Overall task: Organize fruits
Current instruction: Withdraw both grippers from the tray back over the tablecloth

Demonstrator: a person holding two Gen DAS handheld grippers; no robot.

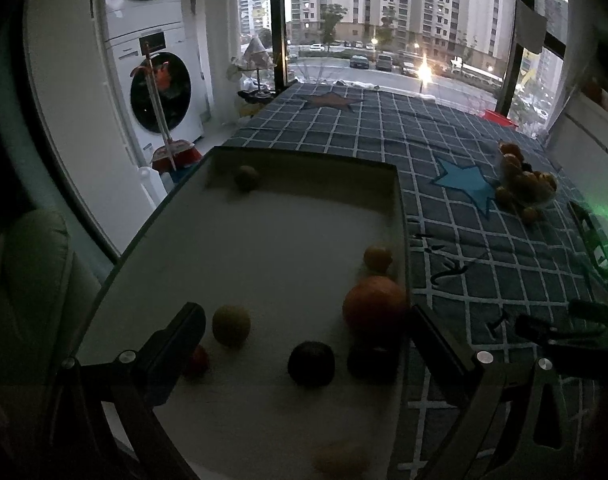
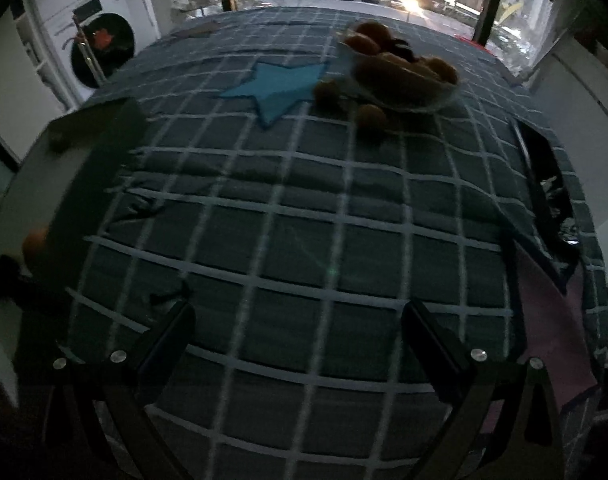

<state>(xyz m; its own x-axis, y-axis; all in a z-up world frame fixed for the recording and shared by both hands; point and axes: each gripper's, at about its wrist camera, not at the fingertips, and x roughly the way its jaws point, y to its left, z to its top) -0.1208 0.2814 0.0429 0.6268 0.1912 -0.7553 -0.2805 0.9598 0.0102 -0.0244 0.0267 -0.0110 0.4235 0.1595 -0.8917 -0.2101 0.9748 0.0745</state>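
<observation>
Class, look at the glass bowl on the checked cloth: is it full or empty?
Full: the glass bowl is heaped with fruit above its rim, and two fruits lie beside it.

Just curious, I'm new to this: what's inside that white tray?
The white tray holds loose fruit: a big orange, two yellowish ones, dark plums. A small red fruit is half hidden behind the left gripper's finger.

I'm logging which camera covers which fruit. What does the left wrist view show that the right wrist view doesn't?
Only the left wrist view shows the tray interior with its loose fruit: the big orange, a dark plum, a yellow fruit. Only the right wrist view shows the pink cloth and the glass bowl up close. Both share the checked tablecloth, blue star, the fruit bowl and an open gripper.
</observation>
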